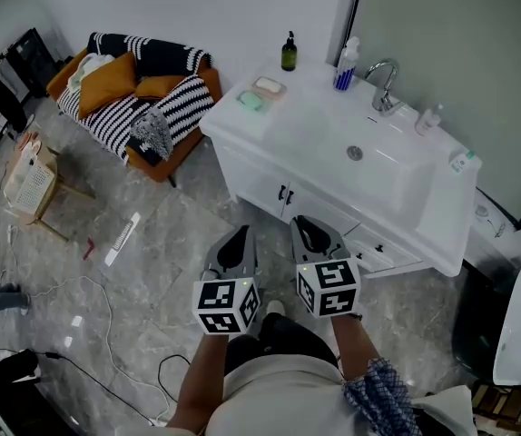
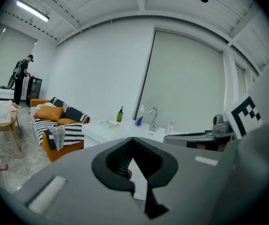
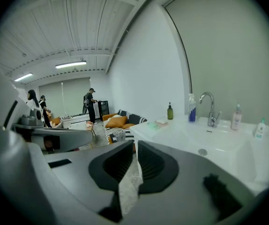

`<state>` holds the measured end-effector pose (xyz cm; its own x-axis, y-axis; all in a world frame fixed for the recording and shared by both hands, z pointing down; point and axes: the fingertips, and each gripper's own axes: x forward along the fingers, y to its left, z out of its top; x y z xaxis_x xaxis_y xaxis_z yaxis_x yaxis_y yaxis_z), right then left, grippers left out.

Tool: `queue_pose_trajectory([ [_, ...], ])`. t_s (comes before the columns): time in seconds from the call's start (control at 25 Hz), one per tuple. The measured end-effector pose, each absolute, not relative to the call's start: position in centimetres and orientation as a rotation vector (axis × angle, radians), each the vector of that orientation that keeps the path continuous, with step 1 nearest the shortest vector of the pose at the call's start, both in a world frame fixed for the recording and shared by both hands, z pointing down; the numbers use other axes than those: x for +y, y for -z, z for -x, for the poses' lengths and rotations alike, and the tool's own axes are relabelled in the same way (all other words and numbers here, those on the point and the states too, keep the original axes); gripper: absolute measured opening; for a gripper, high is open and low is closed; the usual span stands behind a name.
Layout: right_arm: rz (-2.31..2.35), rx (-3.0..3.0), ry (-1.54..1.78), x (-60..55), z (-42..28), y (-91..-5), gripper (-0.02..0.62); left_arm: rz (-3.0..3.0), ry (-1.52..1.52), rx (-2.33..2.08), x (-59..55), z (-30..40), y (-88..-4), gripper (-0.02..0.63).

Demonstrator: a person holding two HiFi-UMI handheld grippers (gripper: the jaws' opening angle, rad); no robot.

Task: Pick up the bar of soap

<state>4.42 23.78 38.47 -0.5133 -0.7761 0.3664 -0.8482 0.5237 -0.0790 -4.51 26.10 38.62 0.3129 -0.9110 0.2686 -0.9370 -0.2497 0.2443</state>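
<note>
A pale green bar of soap [image 1: 251, 101] lies on the left end of the white vanity top [image 1: 319, 121], next to a dish holding a paler bar [image 1: 269, 85]. The green bar shows small and far off in the left gripper view [image 2: 107, 123] and in the right gripper view [image 3: 154, 124]. Both grippers are held low in front of the cabinet, well short of the soap. My left gripper [image 1: 240, 234] [image 2: 133, 139] has its jaws together with nothing in them. My right gripper [image 1: 304, 222] [image 3: 136, 143] is likewise shut and empty.
A dark green bottle [image 1: 289, 53], a blue-and-white bottle [image 1: 346, 65] and a chrome tap [image 1: 386, 84] stand along the vanity's back. An orange sofa with striped cushions [image 1: 133, 98] sits left of it. A wooden stool with a basket [image 1: 34, 184] and floor cables [image 1: 106, 334] lie further left.
</note>
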Motion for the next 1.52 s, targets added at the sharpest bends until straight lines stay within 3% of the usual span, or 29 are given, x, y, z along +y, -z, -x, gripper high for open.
queue_pose_trajectory([
  [1.52, -1.301, -2.471, -0.362, 11.7, -1.9, -40.3, 0.018, -2.188, -0.105, -1.620, 13.7, 7.0, -40.4, 0.006],
])
